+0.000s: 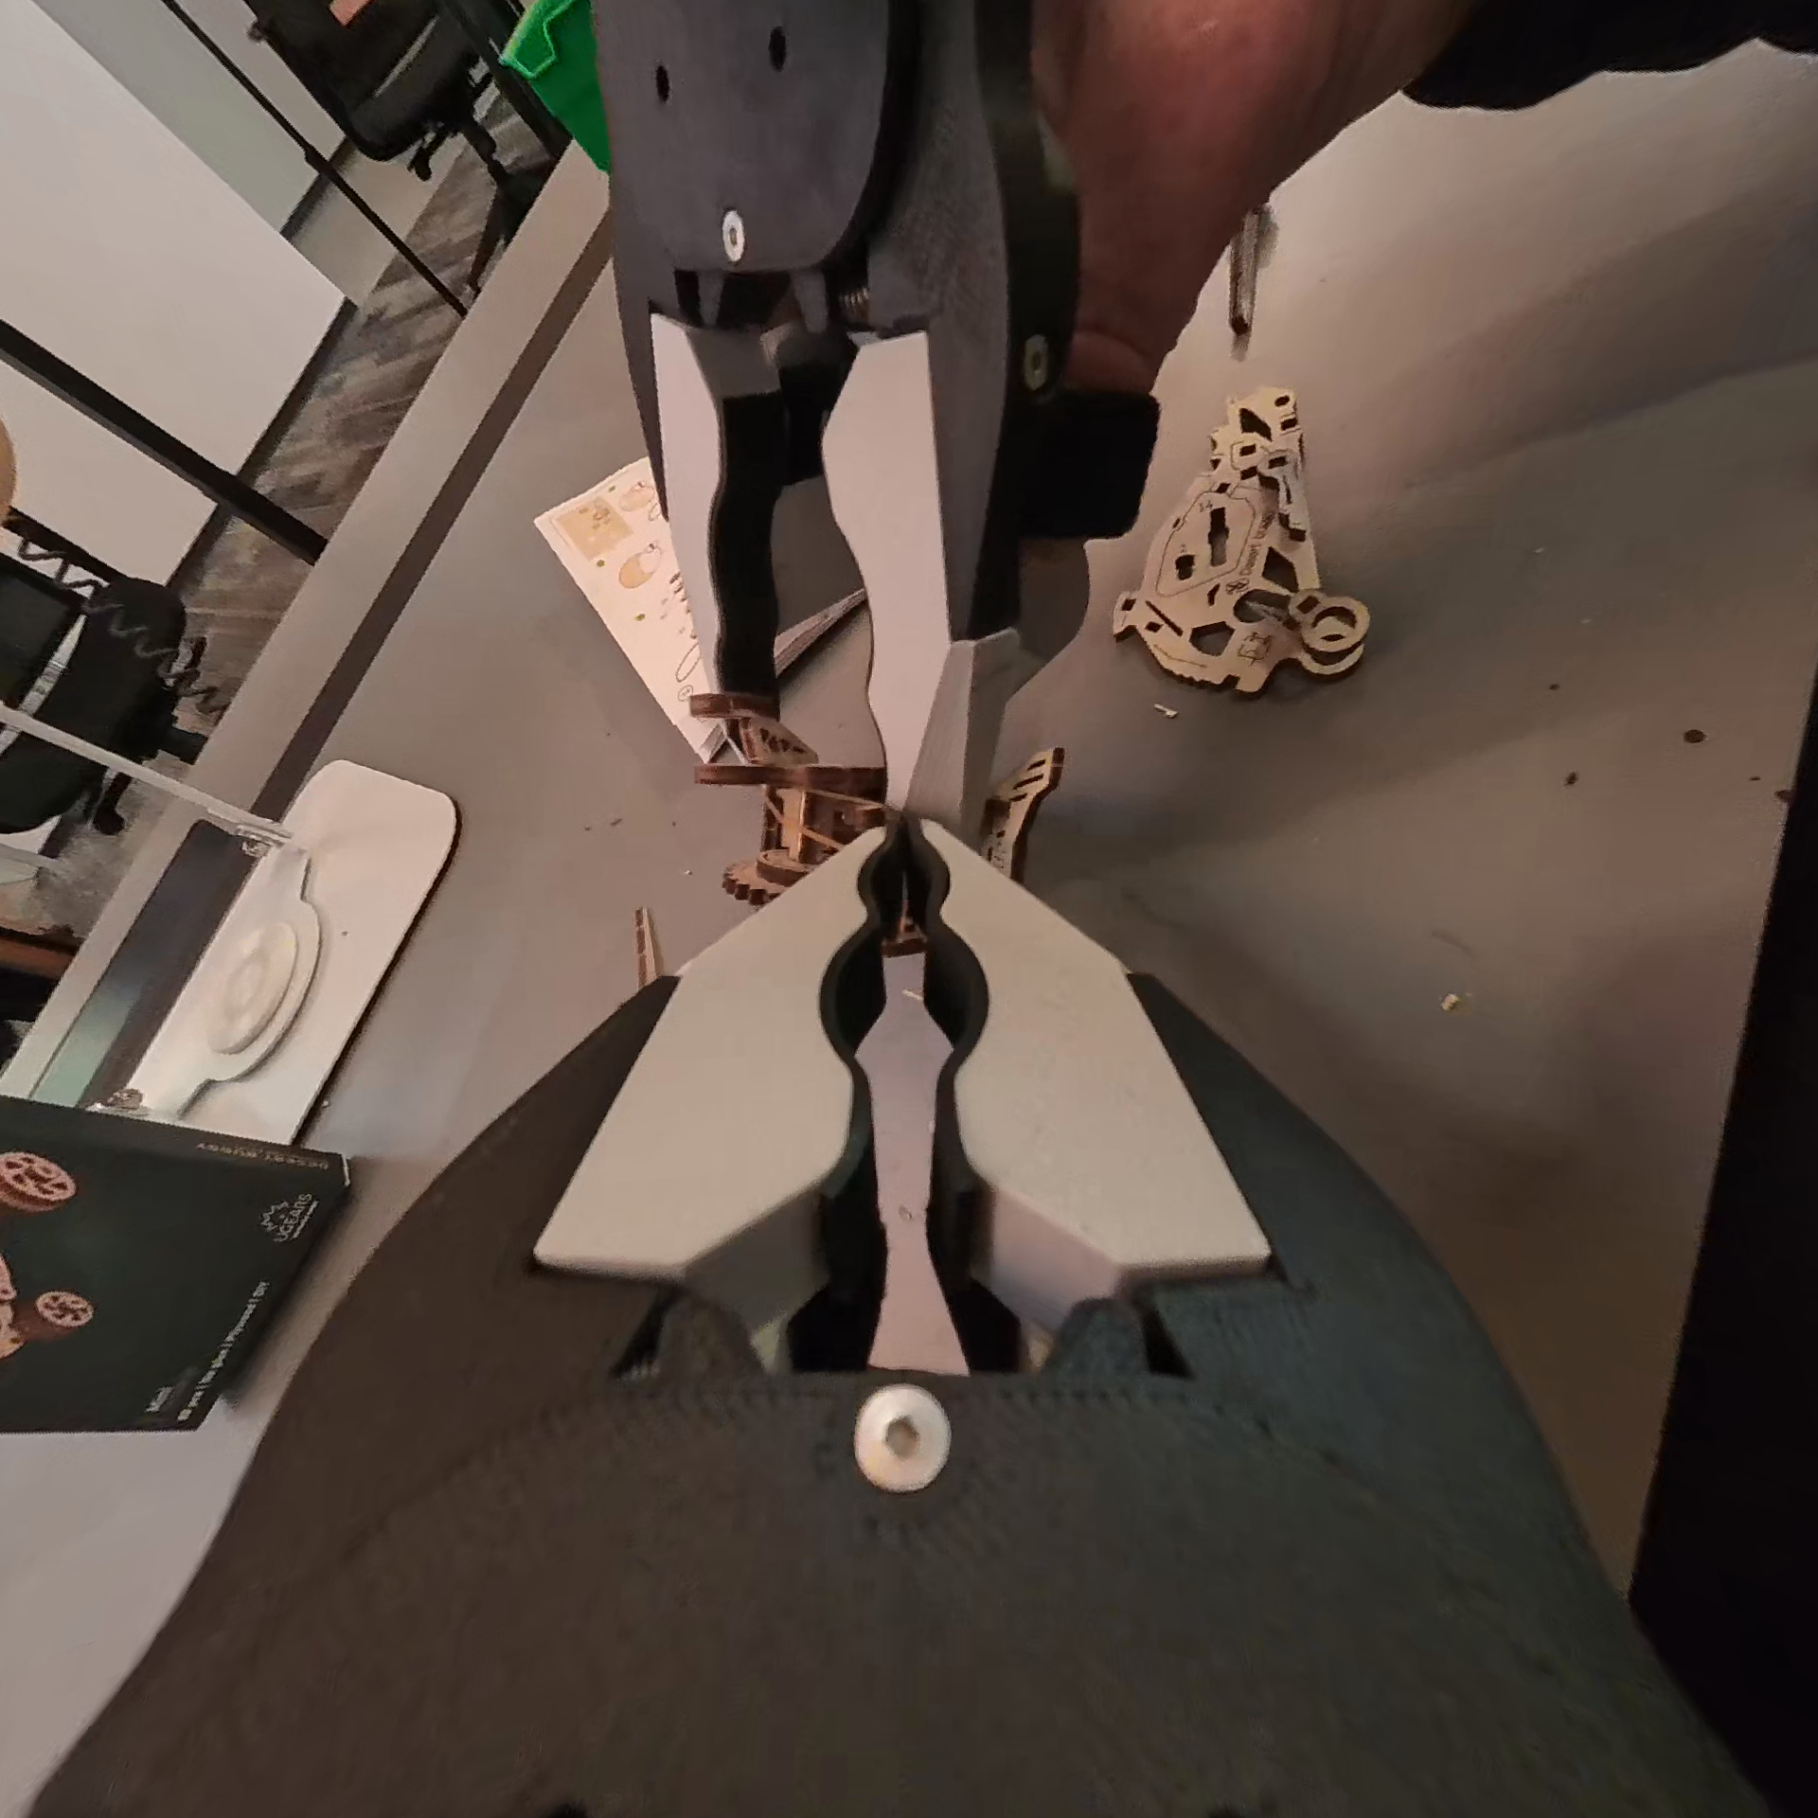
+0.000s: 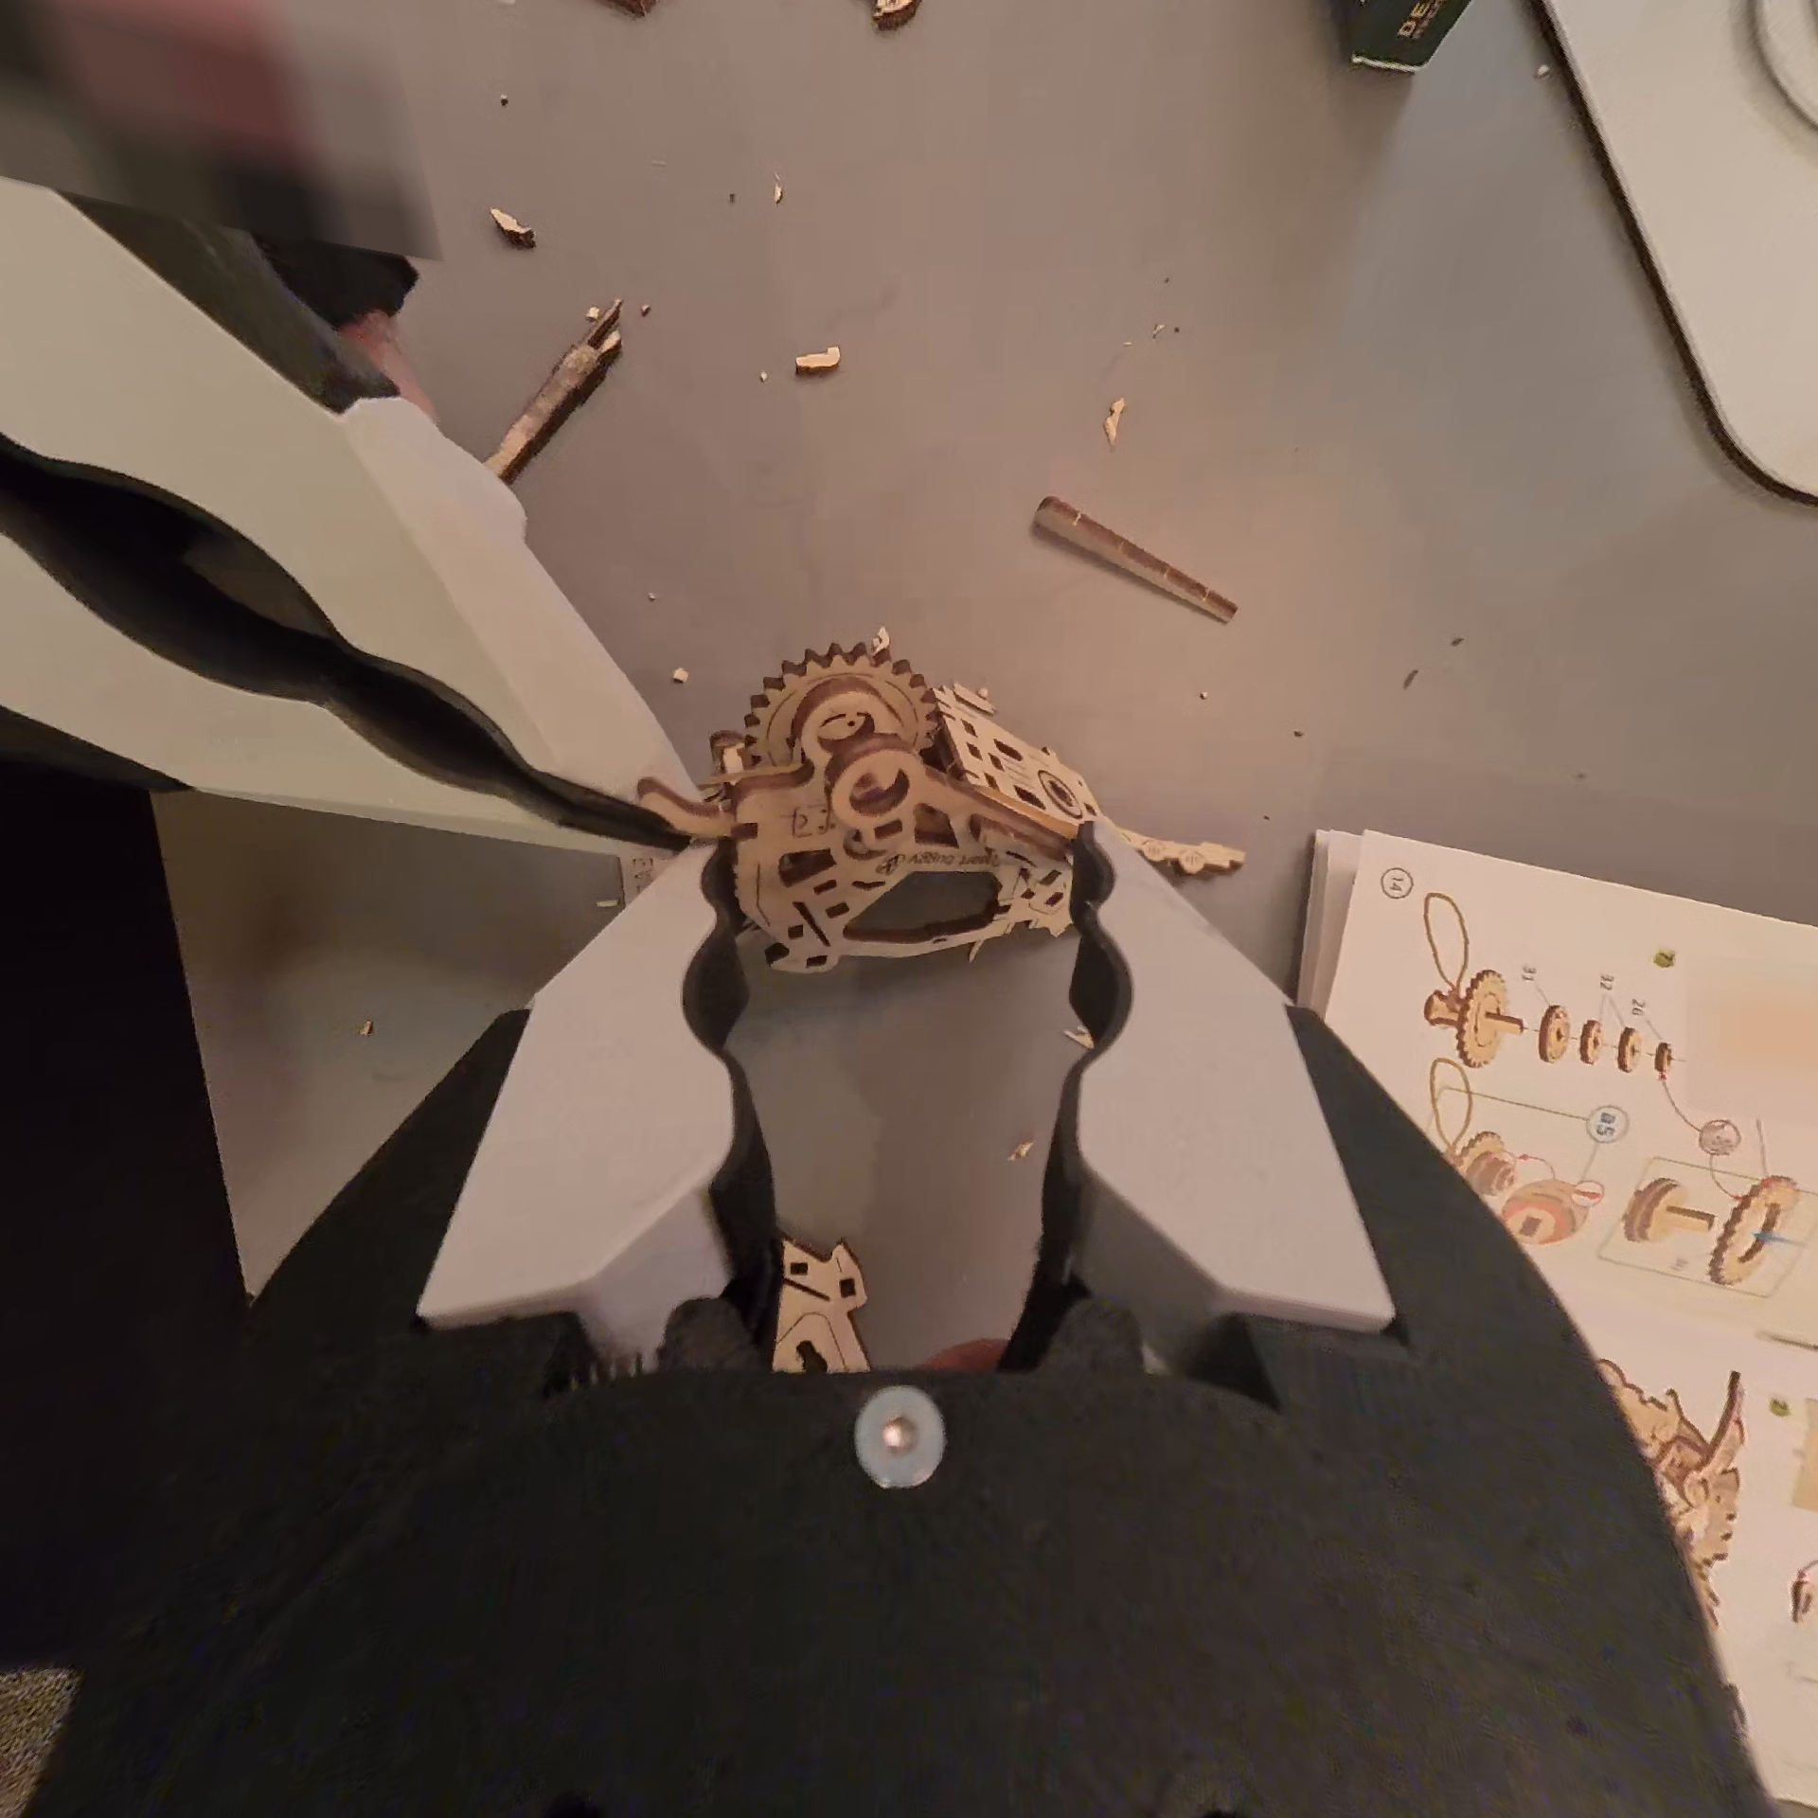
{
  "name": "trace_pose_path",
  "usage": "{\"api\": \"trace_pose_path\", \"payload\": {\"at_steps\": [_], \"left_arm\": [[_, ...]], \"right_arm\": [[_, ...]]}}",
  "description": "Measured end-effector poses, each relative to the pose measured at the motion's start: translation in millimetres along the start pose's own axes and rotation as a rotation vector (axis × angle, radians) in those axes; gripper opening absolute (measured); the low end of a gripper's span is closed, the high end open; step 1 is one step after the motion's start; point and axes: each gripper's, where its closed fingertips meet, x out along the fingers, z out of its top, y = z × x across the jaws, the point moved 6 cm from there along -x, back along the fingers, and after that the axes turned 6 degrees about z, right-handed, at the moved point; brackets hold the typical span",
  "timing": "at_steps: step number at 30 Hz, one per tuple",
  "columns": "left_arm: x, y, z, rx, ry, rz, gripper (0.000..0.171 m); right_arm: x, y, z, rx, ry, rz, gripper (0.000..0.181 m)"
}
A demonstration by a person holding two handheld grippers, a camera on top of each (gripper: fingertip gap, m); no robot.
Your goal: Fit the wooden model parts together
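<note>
The part-built wooden model, with a toothed gear on top, sits on the grey table. My right gripper has a finger pressed on each side of its body and grips it. In the left wrist view the right gripper comes down from above onto the model. My left gripper is shut on a thin hooked wooden tab at the model's left edge. It enters the right wrist view from the left.
A punched-out wooden sheet lies at the right. The instruction sheet is beside the model. There is also a dark box, a white pad, a tapered wooden stick, a loose part and scattered wood scraps. Spacing between my two grippers at the tips: around 4 cm.
</note>
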Motion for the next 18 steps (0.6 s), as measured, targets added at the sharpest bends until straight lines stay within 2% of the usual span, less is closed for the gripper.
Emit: {"api": "trace_pose_path", "payload": {"at_steps": [18], "left_arm": [[5.4, 9.7, -5.9, -0.03, 0.004, -0.023, 0.0]], "right_arm": [[-0.5, -3.7, 2.0, 0.026, 0.021, 0.017, 0.065]]}}
